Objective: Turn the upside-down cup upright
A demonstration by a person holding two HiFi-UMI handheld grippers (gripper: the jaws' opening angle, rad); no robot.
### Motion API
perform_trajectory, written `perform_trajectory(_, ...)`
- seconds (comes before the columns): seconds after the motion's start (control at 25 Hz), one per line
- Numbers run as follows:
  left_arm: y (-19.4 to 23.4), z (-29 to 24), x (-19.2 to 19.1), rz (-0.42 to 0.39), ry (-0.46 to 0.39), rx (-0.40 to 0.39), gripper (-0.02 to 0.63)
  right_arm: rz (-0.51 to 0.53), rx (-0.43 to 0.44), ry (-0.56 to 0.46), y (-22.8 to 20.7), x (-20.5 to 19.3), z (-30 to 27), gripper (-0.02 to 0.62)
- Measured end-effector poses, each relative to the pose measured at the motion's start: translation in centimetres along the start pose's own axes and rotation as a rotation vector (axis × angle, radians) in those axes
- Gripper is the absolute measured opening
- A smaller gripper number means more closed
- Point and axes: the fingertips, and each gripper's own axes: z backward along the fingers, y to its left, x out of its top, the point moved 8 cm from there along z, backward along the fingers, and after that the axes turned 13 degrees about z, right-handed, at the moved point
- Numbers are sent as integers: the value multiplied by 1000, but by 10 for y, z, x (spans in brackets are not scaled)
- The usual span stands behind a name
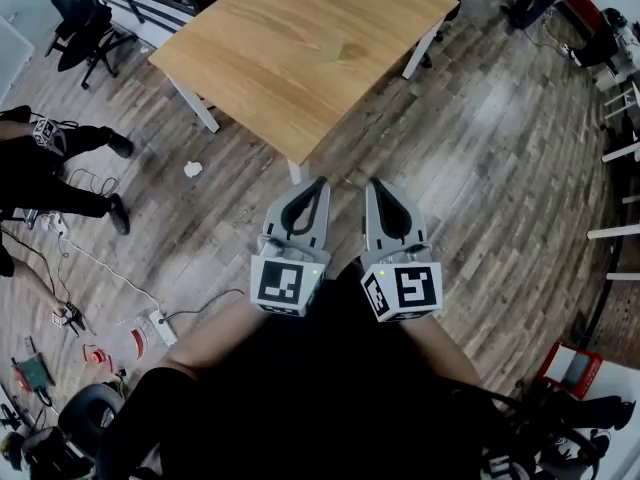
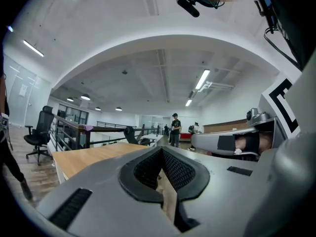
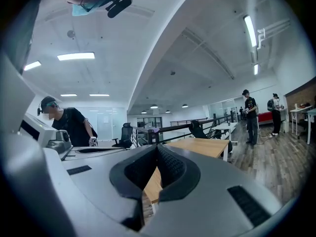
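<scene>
- Nearest, the left gripper (image 1: 318, 182) and the right gripper (image 1: 375, 183) are held side by side in front of the person's dark clothing, level. Both point toward the near corner of the tabletop (image 1: 260, 78).
- Each carries its marker cube at the back.
- Seen from the left gripper's (image 2: 162, 149) own camera, its jaws are clenched together with nothing between them.
- The right gripper's (image 3: 158, 147) jaws are likewise pressed together and empty.
- Both grippers are over the floor (image 1: 480, 158), short of the near corner and apart from the tabletop.
- On the floor to the left lie a white wad (image 1: 193, 169), a power strip (image 1: 160, 326) and loose cables.
- A person in black (image 1: 60, 168) stands at the left.
- The cup (image 1: 335, 51), pale and see-through, sits alone near the middle of the wooden tabletop, well apart from both grippers. It is too small to tell which way up it stands.
- Beyond the tabletop's left corner stands a black chair (image 1: 85, 18).
- Farther off, the gripper views show other people (image 3: 251, 115) standing in the room.
</scene>
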Motion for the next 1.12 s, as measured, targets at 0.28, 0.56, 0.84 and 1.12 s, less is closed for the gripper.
perform_trajectory(0.28,13,-32,-6,23,27,13,6,-24,-21,35,-20,-14,-28,12)
perform_trajectory(0.56,31,-93,-20,40,60,65,6,-44,30,45,-59,-39,-88,12)
perform_trajectory(0.84,41,-212,-23,22,94,114,6,-59,105,72,-149,-56,-174,12)
perform_trajectory(1.12,40,-299,-33,60,108,213,6,-57,167,84,-232,-77,-228,13)
